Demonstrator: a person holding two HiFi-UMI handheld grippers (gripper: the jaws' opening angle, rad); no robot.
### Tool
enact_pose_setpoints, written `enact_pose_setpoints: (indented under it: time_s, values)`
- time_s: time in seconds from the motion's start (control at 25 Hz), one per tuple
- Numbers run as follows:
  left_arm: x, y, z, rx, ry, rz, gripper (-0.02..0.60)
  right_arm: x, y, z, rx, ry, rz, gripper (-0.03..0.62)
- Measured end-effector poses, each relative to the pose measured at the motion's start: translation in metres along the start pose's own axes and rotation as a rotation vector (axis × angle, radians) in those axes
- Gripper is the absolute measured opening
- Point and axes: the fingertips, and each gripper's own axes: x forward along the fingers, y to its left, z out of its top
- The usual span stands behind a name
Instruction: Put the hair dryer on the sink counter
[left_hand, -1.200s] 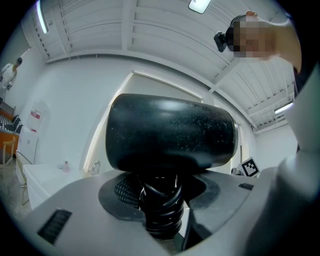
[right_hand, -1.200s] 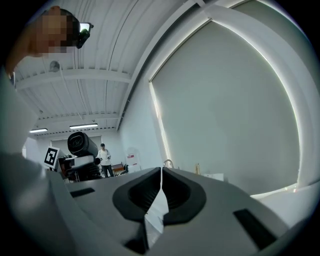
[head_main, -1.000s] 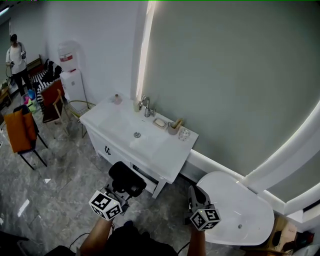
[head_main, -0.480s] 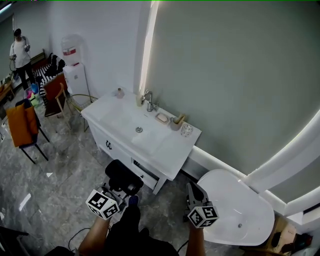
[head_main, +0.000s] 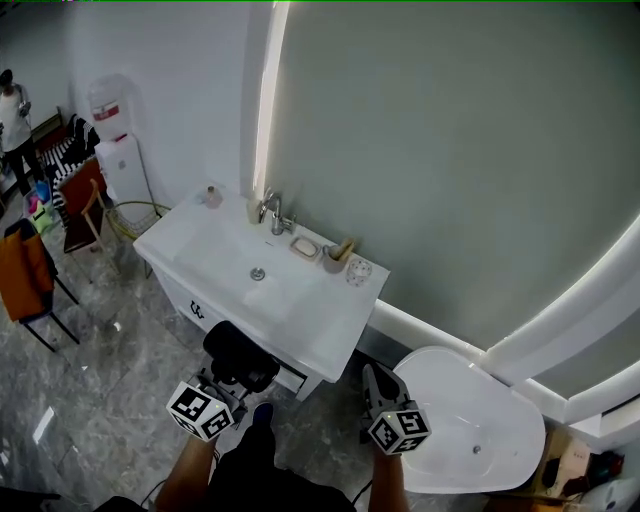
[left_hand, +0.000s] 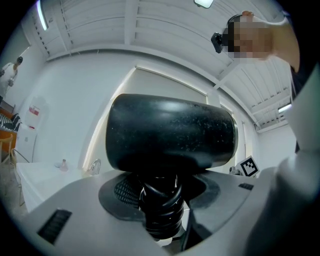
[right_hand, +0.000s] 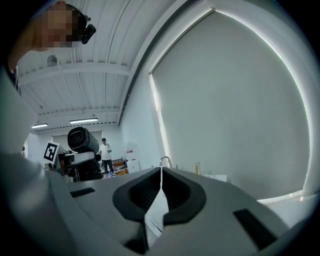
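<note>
The hair dryer (head_main: 240, 355) is gripped by its handle in the left gripper's (head_main: 232, 380) half-spread jaws, lower left of centre, short of the sink counter (head_main: 335, 325). The right gripper (head_main: 378, 388) is closed on nothing. The top-heavy head could be tipped in the grip, or set too near the counter's front edge and dropped

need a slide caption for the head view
Left gripper holds the black hair dryer in front of the white sink counter; right gripper shut and empty.

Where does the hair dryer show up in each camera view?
Head view: hair dryer low, left of centre.
Left gripper view: hair dryer fills the middle.
Right gripper view: hair dryer small, at the left.
Shared landmark: the faucet, in all three.
</note>
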Motion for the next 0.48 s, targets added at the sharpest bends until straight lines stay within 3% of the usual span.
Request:
enact_pose_setpoints:
  time_s: [0.48]
  values:
    - [0.119,0.097,0.025,0.004,0.013,-0.087,0.215,0.132,-0.042,0.042,-0.014,-0.031,-0.059,0.031]
